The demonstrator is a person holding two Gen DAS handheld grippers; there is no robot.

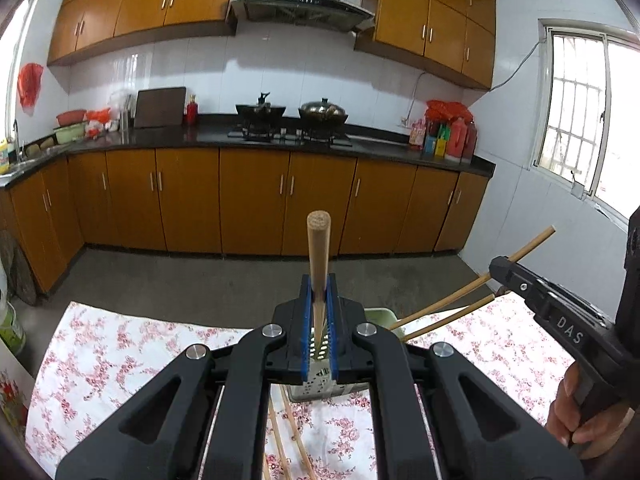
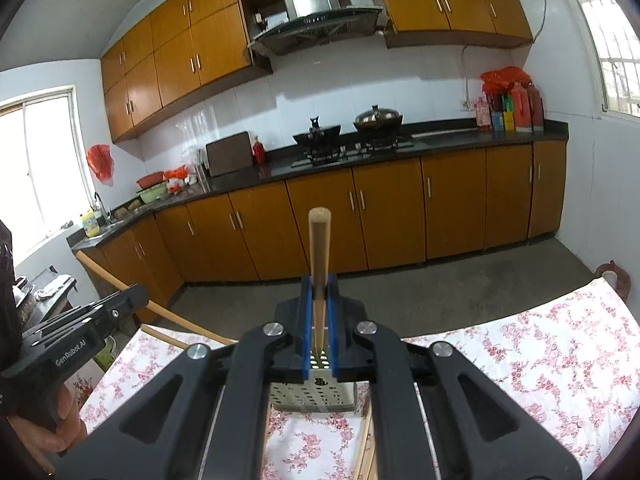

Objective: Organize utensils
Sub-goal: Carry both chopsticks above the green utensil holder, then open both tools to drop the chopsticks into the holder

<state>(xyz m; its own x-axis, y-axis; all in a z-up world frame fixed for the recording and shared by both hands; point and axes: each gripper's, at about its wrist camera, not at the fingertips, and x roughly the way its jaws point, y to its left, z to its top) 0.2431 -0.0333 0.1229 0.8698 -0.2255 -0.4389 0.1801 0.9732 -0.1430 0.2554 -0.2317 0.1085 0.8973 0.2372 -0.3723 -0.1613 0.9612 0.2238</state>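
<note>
My left gripper (image 1: 319, 292) is shut on a wooden chopstick (image 1: 318, 248) that points up and away, its lower end over a perforated metal utensil holder (image 1: 316, 390) on the floral tablecloth. My right gripper (image 2: 319, 292) is shut on another chopstick (image 2: 319, 248), also above the holder (image 2: 312, 398). In the left wrist view the right gripper (image 1: 502, 268) comes in from the right with its chopstick (image 1: 532, 245); a second stick (image 1: 448, 322) runs just below it toward the holder. In the right wrist view the left gripper (image 2: 138, 296) shows at left with its chopstick (image 2: 100, 270).
Loose chopsticks (image 1: 288, 432) lie on the floral-clothed table (image 1: 120, 352) in front of the holder, also in the right wrist view (image 2: 366, 452). A pale green tray (image 1: 380, 314) sits behind the holder. Kitchen cabinets and a stove counter (image 1: 280, 136) stand beyond the floor.
</note>
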